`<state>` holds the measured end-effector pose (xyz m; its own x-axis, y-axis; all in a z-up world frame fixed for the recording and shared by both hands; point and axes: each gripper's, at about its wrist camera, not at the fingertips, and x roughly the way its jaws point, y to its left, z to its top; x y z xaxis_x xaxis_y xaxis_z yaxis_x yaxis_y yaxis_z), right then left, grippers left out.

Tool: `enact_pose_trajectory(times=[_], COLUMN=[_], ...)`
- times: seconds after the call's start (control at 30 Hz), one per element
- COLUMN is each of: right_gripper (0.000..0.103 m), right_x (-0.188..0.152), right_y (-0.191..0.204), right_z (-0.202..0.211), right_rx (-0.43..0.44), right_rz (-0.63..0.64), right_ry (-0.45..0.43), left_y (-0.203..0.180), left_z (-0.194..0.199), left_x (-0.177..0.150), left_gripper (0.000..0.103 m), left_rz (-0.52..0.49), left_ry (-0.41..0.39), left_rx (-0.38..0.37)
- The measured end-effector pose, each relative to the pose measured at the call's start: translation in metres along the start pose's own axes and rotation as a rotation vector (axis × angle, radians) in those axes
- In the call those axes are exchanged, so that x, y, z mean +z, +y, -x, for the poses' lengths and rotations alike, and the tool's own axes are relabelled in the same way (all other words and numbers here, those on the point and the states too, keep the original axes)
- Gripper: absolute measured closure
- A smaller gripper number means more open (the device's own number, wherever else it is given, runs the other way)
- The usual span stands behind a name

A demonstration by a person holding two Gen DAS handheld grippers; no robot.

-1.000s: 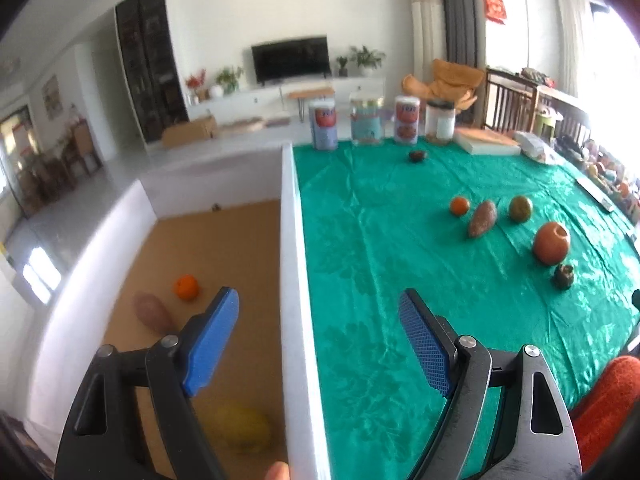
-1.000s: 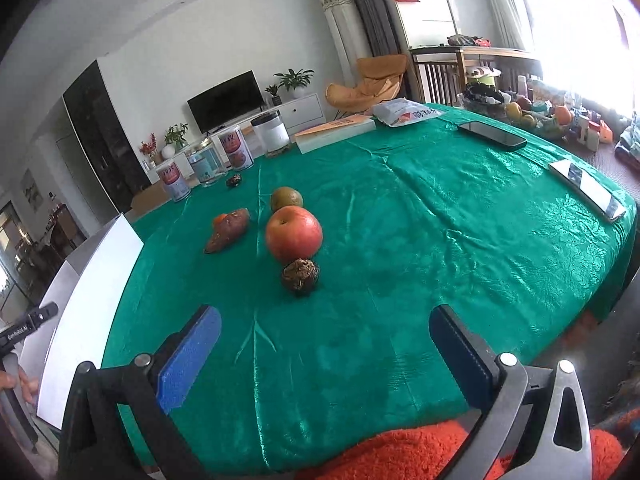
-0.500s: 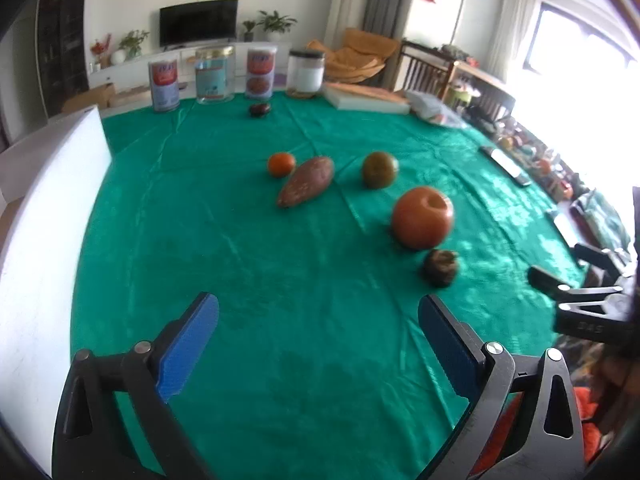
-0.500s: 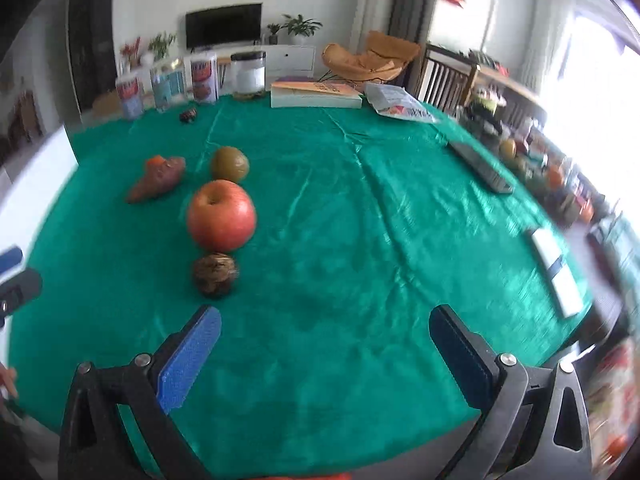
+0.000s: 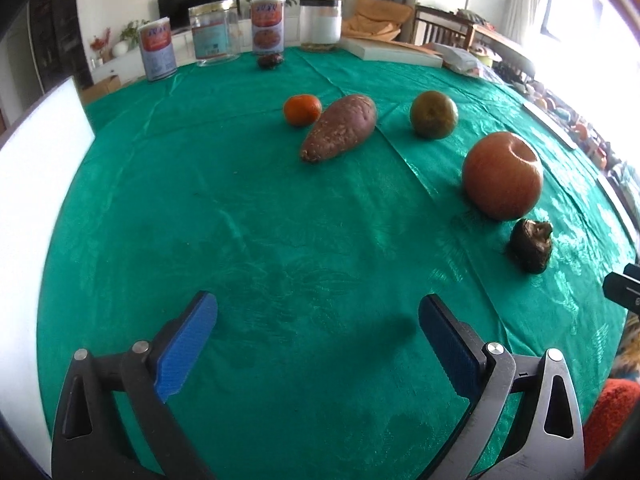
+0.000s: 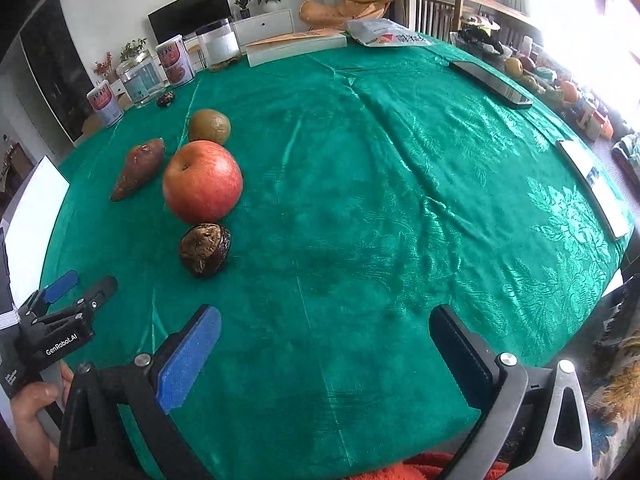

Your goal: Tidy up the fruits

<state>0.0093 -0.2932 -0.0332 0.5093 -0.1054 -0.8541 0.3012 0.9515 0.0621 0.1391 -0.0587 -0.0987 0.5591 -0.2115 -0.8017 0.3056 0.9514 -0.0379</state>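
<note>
**Both claws wide apart, fruit waiting on the green cloth**

The left gripper (image 5: 318,332) has its two blue pads far apart, with nothing between them. It hangs over the bare green tablecloth (image 5: 248,216). The right gripper (image 6: 326,338) is spread wide too and holds nothing. The left one also shows in the right wrist view, down at 8 o'clock.

Seen from the left claw, the fruits sit from 12 o'clock round to 3 o'clock. A small orange (image 5: 302,109) is at 12 o'clock, just beside the fat end of a sweet potato (image 5: 340,127); I cannot tell if they touch. A greenish round fruit (image 5: 433,114) sits at 1 o'clock, apart from the others. A big red apple (image 5: 502,176) is at 2 o'clock. A dark wrinkled fruit (image 5: 531,245) lies just in front of the apple, at about 3 o'clock.

Seen from the right claw, the apple (image 6: 202,181) and the wrinkled fruit (image 6: 205,249) are at 10 o'clock.

Far off at 12 o'clock, cans and jars (image 5: 267,24) stand in a row at the table edge, with another small dark fruit (image 5: 269,61) in front of them. A white box wall (image 5: 36,184) stands at 9 o'clock.
</note>
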Motion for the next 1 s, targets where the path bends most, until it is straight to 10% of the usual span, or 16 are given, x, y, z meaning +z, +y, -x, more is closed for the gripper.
enact_pose_trajectory(times=[0.7,1.0], right_gripper=[0.0,0.0], right_x=[-0.003,-0.007], right_y=[0.003,-0.007], right_z=[0.03,0.058], right_rx=[-0.087,0.115], right_rz=[-0.001,-0.133], right_ry=[-0.166,-0.161], left_y=[-0.004,-0.004], left_z=[-0.003,-0.003], left_x=[0.0,0.0], left_gripper=[0.0,0.0], left_rz=[-0.02,-0.02], left_ry=[0.012,0.012], left_rx=[0.015,0.015])
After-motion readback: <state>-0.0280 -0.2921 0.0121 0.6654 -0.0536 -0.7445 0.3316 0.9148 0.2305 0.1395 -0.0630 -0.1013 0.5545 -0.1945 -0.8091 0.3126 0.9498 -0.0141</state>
